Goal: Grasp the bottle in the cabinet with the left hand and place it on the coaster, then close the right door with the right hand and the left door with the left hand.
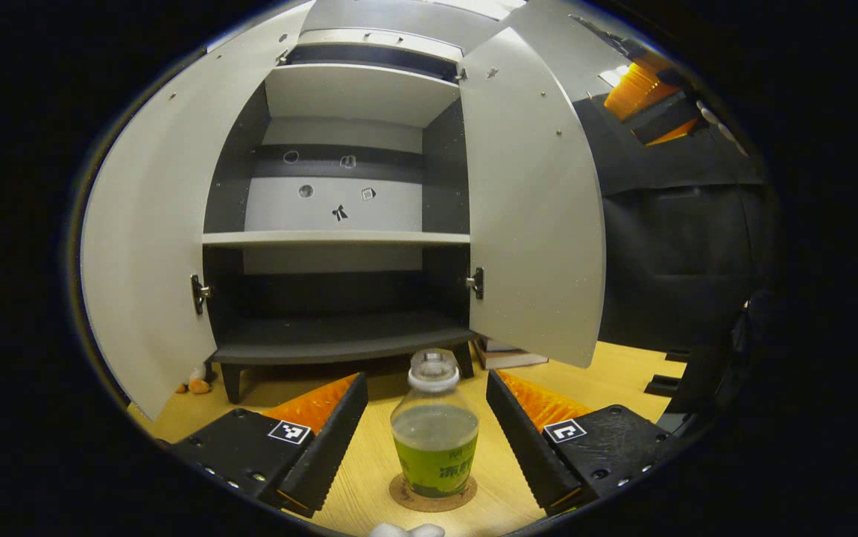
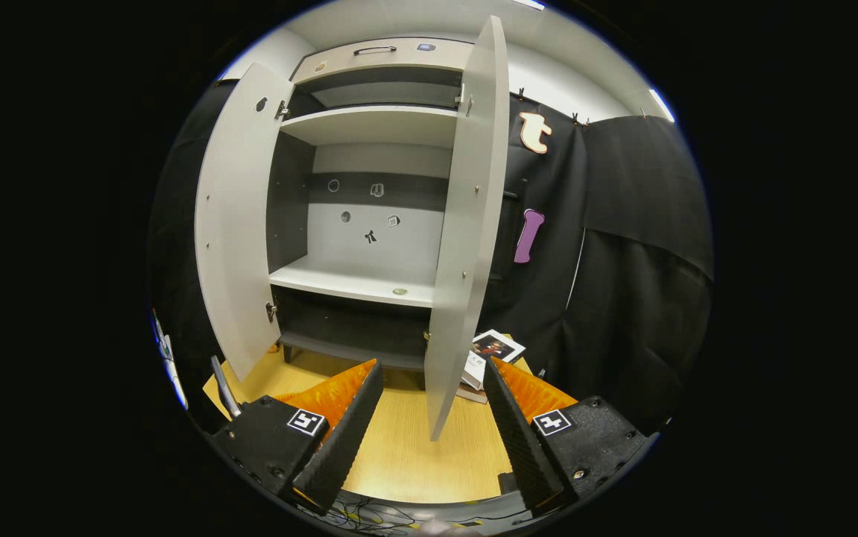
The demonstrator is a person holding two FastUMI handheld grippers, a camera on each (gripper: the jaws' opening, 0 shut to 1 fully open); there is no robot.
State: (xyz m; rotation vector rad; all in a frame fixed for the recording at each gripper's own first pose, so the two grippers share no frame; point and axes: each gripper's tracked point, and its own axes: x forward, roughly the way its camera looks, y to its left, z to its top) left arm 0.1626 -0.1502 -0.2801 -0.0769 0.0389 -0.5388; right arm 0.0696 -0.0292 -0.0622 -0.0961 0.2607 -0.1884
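Standing at twelve o'clock between the spread left claw [image 1: 427, 425], the bottle [image 1: 434, 440] is resting on the coaster [image 1: 432, 498], released; the right claw [image 2: 429, 418] is gaping too.

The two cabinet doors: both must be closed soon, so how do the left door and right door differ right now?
In the right gripper view, the right door stands edge-on between that gripper's fingers, while the left door shows its broad inner face off to the side. In the left gripper view, the left door swings wider than the right door. Both are open, pale grey, and untouched by either gripper.
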